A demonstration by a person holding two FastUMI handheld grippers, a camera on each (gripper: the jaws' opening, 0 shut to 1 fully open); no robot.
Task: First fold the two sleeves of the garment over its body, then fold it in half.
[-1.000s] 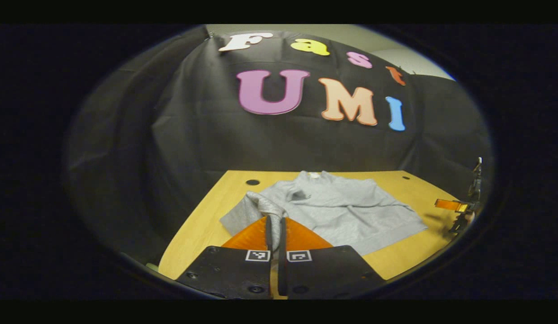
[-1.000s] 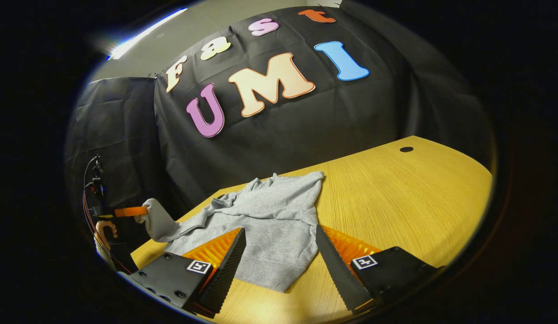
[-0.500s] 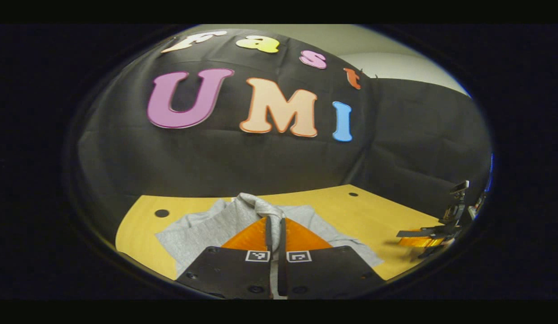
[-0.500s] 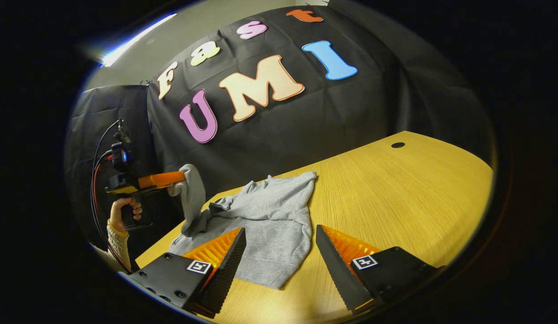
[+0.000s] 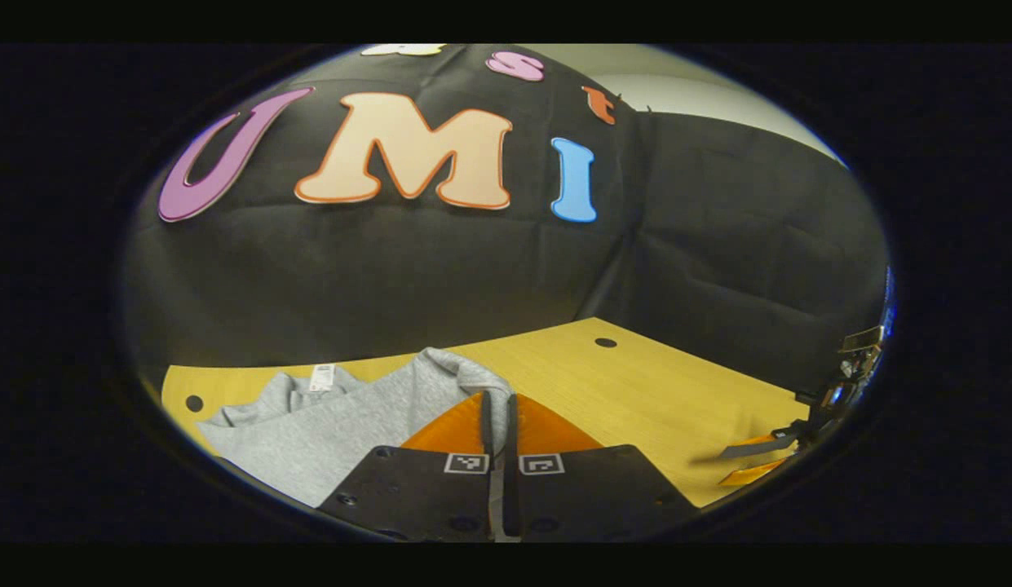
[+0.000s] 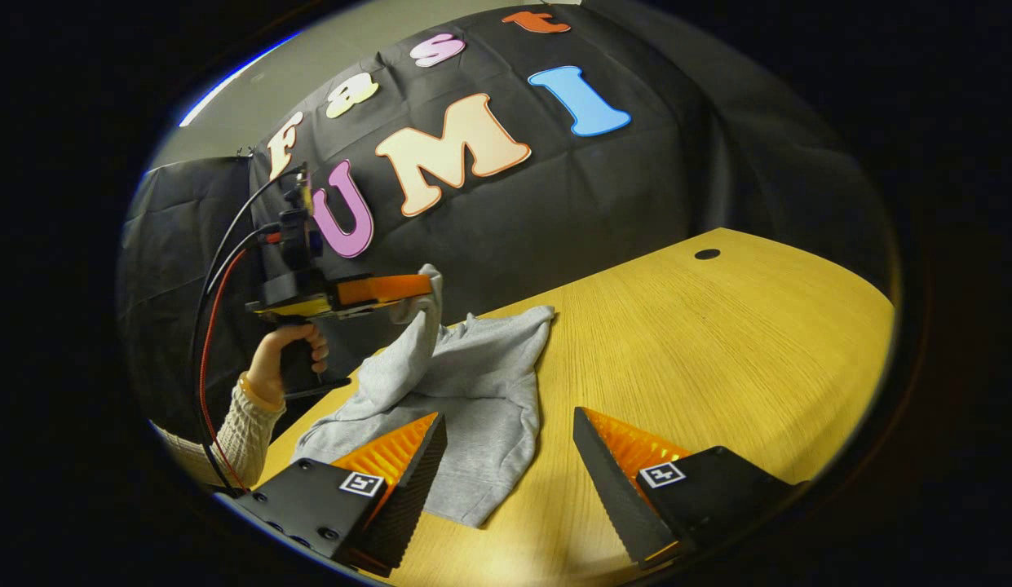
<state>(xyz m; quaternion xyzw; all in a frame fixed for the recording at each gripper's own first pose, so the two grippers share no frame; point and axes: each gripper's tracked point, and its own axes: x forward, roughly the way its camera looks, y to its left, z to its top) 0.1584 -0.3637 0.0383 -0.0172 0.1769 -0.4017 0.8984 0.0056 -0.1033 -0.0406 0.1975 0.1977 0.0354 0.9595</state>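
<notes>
My left gripper (image 5: 499, 399) is clamped on the grey garment's sleeve (image 6: 414, 326), lifted above the body. The garment (image 6: 481, 408) lies on the wooden table (image 6: 718, 342), just ahead of my right gripper (image 6: 510, 424), whose fingers are spread.

Plain grey garment (image 6: 481, 383) on a yellow wood-grain table (image 6: 718, 342); cream knit sleeve (image 6: 240, 428).

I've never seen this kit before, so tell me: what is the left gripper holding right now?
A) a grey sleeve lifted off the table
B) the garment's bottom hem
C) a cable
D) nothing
A: the left gripper is shut on the grey sleeve, lifted above the table.
</notes>
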